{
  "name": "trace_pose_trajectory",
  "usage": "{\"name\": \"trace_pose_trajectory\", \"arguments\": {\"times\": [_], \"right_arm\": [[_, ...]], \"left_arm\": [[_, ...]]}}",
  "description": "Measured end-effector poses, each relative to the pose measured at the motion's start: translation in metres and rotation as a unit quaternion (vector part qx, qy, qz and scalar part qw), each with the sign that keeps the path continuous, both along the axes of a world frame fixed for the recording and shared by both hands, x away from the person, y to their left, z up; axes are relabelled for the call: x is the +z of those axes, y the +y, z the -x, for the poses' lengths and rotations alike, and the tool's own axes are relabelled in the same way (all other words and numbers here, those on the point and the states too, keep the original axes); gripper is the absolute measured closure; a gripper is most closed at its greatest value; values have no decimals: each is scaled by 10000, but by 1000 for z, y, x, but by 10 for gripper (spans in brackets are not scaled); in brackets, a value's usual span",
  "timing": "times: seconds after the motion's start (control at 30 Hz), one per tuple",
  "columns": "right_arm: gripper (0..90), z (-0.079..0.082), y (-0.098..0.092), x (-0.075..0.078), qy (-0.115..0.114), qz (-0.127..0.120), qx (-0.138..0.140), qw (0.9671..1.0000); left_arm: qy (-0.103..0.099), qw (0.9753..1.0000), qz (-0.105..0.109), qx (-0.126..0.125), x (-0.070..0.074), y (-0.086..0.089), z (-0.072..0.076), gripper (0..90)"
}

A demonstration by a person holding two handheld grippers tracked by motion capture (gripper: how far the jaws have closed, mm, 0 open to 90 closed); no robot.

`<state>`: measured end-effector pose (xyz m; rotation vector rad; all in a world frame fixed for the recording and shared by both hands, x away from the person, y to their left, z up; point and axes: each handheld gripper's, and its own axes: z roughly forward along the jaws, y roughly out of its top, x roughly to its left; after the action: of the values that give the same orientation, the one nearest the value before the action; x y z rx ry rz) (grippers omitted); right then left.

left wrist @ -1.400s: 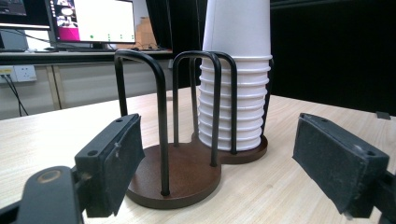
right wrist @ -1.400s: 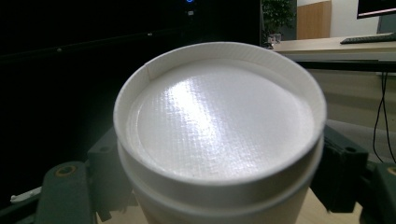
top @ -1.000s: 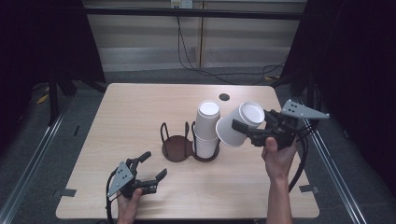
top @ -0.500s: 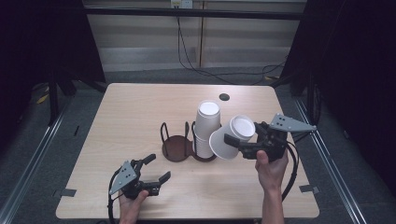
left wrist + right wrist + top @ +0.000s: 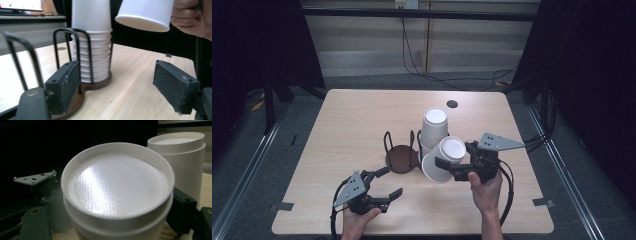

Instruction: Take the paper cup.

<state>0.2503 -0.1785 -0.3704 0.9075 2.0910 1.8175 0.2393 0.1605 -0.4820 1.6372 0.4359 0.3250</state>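
Note:
A stack of upside-down white paper cups (image 5: 433,127) stands in the right ring of a dark wire cup holder (image 5: 402,159) at mid-table. My right gripper (image 5: 443,165) is shut on one white cup (image 5: 451,149), held tilted just in front of and to the right of the stack, its base facing up. In the right gripper view that cup's base (image 5: 117,185) looms close, with the stack (image 5: 180,157) behind it. My left gripper (image 5: 379,192) is open and holds nothing, low near the front edge. In its own view the stack (image 5: 91,50) and the held cup (image 5: 147,12) show beyond it.
The light wooden table (image 5: 352,115) has a small dark hole (image 5: 452,104) near its far edge. The holder's left ring (image 5: 388,142) holds no cups. Cables (image 5: 422,60) run along the floor behind the table, and dark curtains hang on both sides.
My right gripper has carried the cup down and to the left, from beyond the stack's right side to just in front of it. The left gripper has barely moved.

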Motion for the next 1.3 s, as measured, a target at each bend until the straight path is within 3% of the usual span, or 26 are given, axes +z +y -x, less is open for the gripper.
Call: {"name": "trace_pose_trajectory", "arguments": {"times": [0.33,0.73,1.0,1.17,1.3], "right_arm": [[219,0,16,-19,96,60,162,9998],[220,2,27,-50,330,-106,353,9988],[221,5,33,-59,422,-193,464,9978],[222,5,41,-61,433,-199,605,9970],[222,5,46,-61,437,-198,640,9968]], "left_arm": [[-56,9996,28,-260,5,-7,2,162],[-24,9982,-65,-587,8,-20,1,159],[13,9964,-4,-851,8,-26,-4,157],[40,9948,-183,-1005,4,-33,-7,155],[98,9943,-115,-1059,2,-37,-10,138]]}}
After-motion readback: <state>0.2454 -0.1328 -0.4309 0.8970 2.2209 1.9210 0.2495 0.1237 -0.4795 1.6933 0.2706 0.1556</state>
